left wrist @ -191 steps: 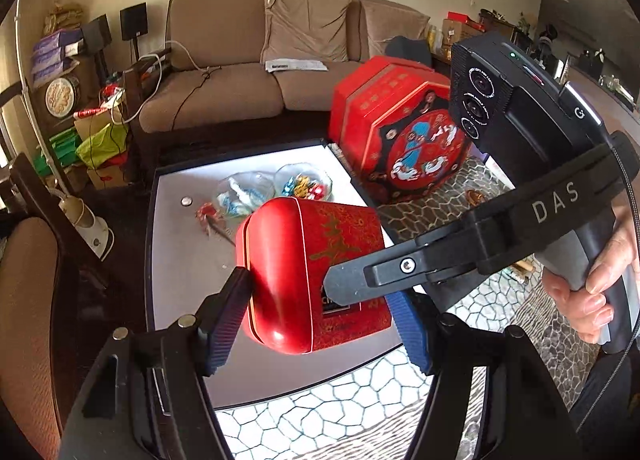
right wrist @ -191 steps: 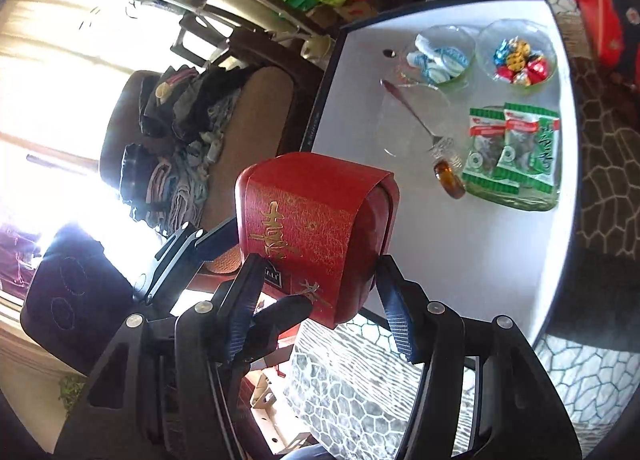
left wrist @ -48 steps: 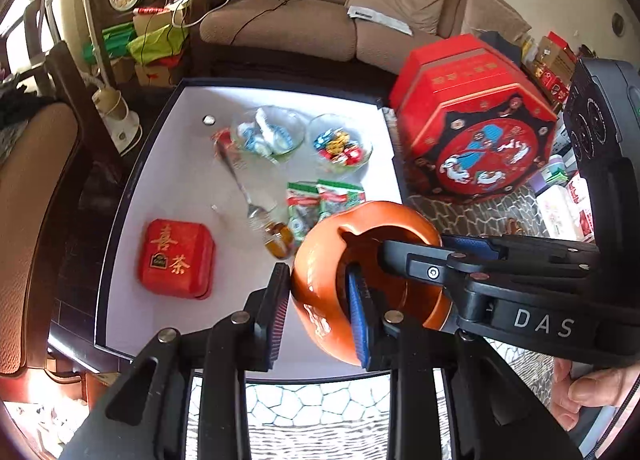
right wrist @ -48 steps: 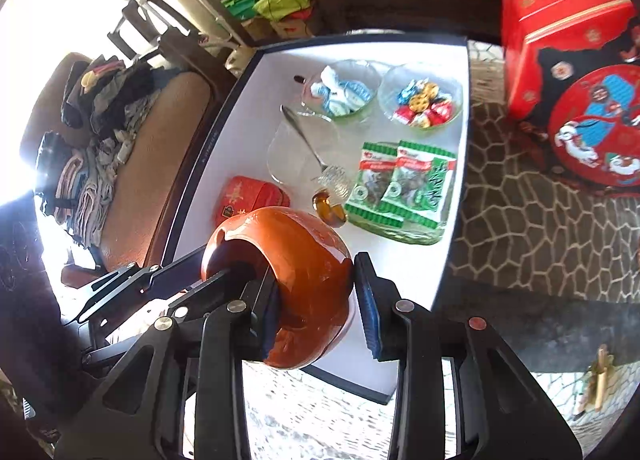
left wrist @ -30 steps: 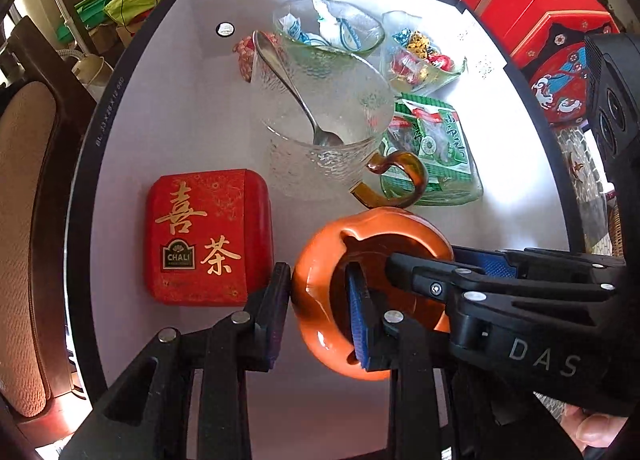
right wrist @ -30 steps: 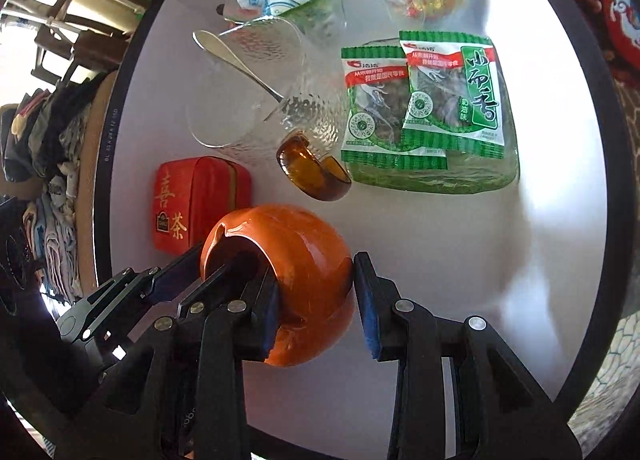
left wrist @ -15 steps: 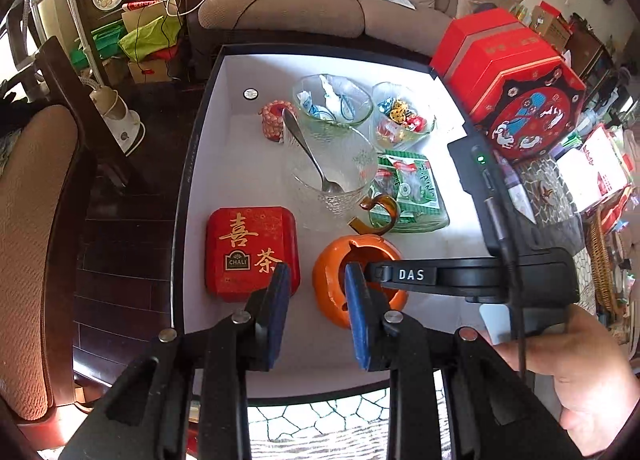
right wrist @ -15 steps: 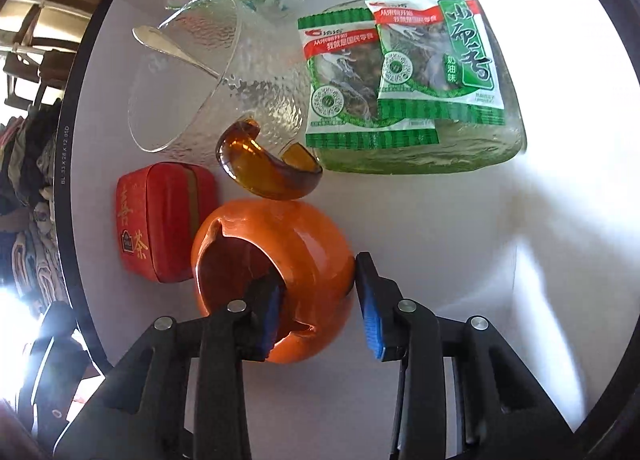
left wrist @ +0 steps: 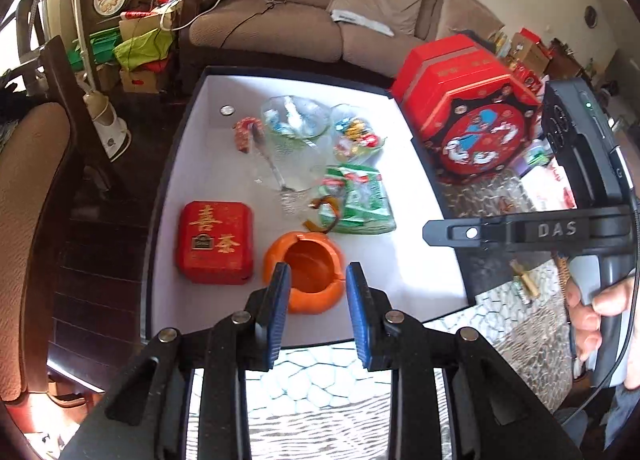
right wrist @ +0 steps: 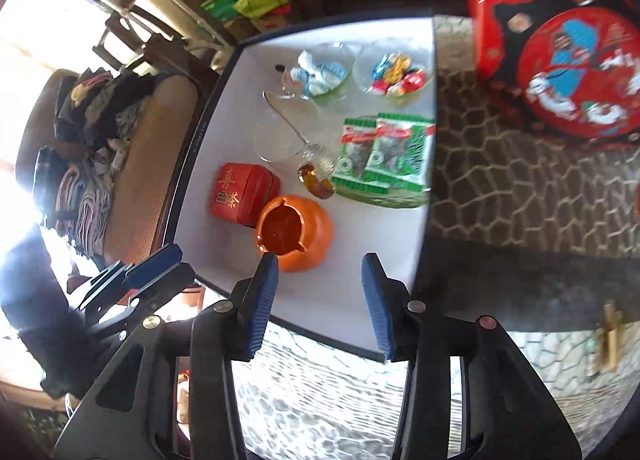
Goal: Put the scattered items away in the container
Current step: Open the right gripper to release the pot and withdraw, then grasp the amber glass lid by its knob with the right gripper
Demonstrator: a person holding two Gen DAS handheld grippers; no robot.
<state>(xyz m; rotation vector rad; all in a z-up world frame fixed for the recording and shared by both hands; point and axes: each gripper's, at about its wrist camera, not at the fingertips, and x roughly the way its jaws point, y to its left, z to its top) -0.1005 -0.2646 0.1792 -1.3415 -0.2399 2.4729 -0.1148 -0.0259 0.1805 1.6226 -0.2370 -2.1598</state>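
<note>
An orange ashtray (left wrist: 308,260) (right wrist: 294,227) stands upright in the white-lined box (left wrist: 192,147) (right wrist: 360,260), just right of a red tea tin (left wrist: 216,242) (right wrist: 240,195). My left gripper (left wrist: 316,280) hovers above and in front of the ashtray, its jaws opening with nothing between the pads. My right gripper (right wrist: 320,264) also hangs clear of the ashtray, jaws opening and empty; in the left wrist view it juts in from the right (left wrist: 440,232), held by a hand (left wrist: 592,312).
Further back in the box are a glass cup with a spoon (left wrist: 286,167), green snack packets (left wrist: 356,195) and two glass bowls of sweets (left wrist: 294,121). A big red octagonal tin (left wrist: 472,119) stands right of the box. A chair (right wrist: 140,163) flanks the left.
Both grippers have let go of the orange ashtray, which now rests in the box beside the tea tin. Both have lifted up and back, and their jaws have widened.
</note>
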